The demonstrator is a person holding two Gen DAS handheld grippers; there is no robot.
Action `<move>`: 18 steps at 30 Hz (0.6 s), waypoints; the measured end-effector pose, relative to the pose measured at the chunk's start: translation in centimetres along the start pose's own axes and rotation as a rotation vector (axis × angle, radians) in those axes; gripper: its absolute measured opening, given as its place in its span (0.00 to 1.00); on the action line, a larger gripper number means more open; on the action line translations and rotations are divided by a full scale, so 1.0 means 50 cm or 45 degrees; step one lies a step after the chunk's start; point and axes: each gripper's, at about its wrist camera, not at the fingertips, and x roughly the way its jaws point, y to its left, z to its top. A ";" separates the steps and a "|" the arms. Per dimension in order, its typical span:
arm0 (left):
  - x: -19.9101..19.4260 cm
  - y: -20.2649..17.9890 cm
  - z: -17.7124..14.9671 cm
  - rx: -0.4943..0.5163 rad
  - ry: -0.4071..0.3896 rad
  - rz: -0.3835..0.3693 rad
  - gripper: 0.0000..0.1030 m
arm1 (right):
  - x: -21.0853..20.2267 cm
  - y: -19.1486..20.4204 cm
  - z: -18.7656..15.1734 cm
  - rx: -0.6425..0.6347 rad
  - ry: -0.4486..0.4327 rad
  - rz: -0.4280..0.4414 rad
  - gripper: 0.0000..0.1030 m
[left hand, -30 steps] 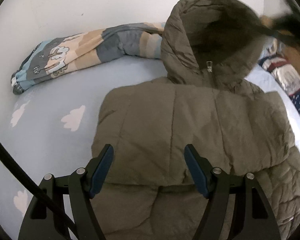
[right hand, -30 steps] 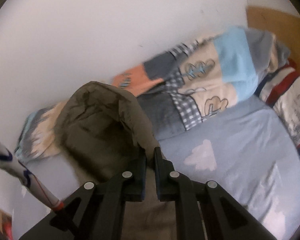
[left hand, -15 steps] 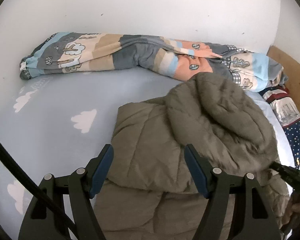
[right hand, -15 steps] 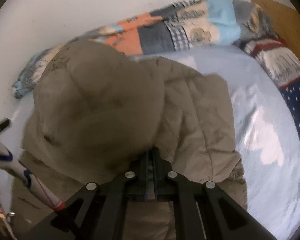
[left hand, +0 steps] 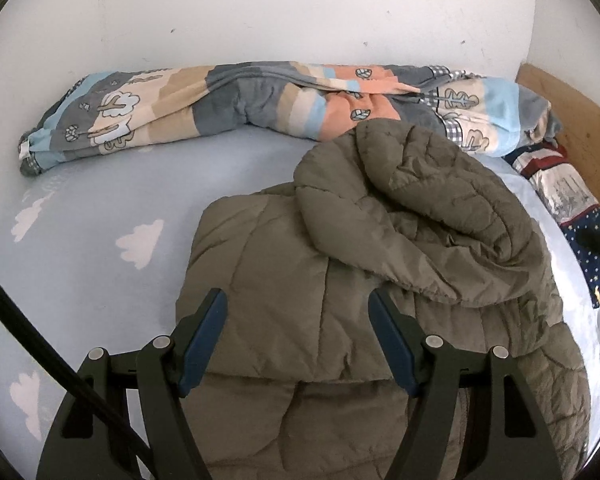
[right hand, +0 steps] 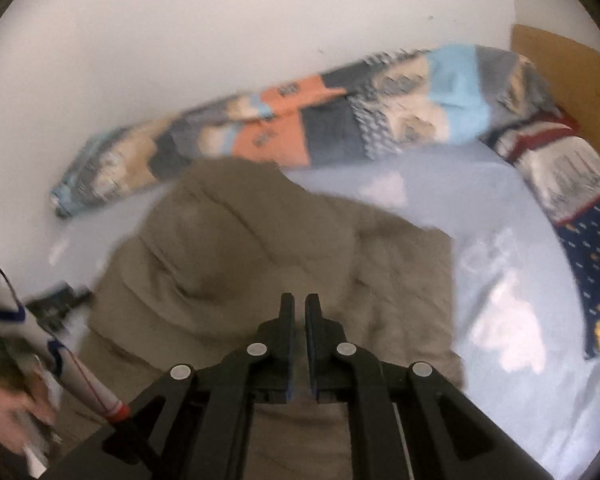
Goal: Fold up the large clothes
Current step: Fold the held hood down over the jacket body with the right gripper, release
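Left gripper [left hand: 296, 316]: black frame, blue-padded fingers [left hand: 204, 340] spread wide, nothing between the pads, hovering over the lower body of the olive-green quilted puffer jacket [left hand: 300, 280]. Right gripper [right hand: 299, 312]: black fingers nearly together, only a narrow slit showing, no cloth visibly caught in it, poised over the same jacket in a motion-blurred view. Jacket lying flat on the pale blue bed sheet with white cloud print [left hand: 112, 208], filling the left wrist view from centre down to 6 o'clock and out toward 4 o'clock. Padded olive hood [left hand: 412, 208] folded down over the jacket's upper body, between 12 and 2 o'clock of the left gripper; hood rim draped across the chest quilting. Long rolled patchwork blanket in blue, grey, beige and orange [left hand: 228, 100] stretched along the white wall [left hand: 260, 12] from 10 to 1 o'clock, its right end just behind the hood. Navy star-print and red-striped bedding [left hand: 572, 200] at 3 o'clock, beside the wooden headboard [left hand: 580, 120]. Black cable [left hand: 28, 328] crossing at 8 o'clock.
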 end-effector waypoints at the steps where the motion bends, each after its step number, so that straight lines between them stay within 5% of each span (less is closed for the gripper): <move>1: -0.001 -0.001 -0.001 0.004 -0.001 0.009 0.70 | 0.008 0.022 0.014 0.004 -0.013 0.031 0.12; 7: 0.010 0.017 -0.001 -0.041 0.034 0.013 0.70 | 0.103 0.121 0.027 -0.039 -0.004 0.066 0.20; 12: 0.004 0.022 0.000 -0.030 0.032 0.017 0.70 | 0.252 0.118 -0.032 -0.011 0.217 -0.016 0.21; 18: -0.007 0.044 0.007 -0.082 0.019 0.012 0.70 | 0.213 0.118 -0.026 0.042 0.188 0.008 0.21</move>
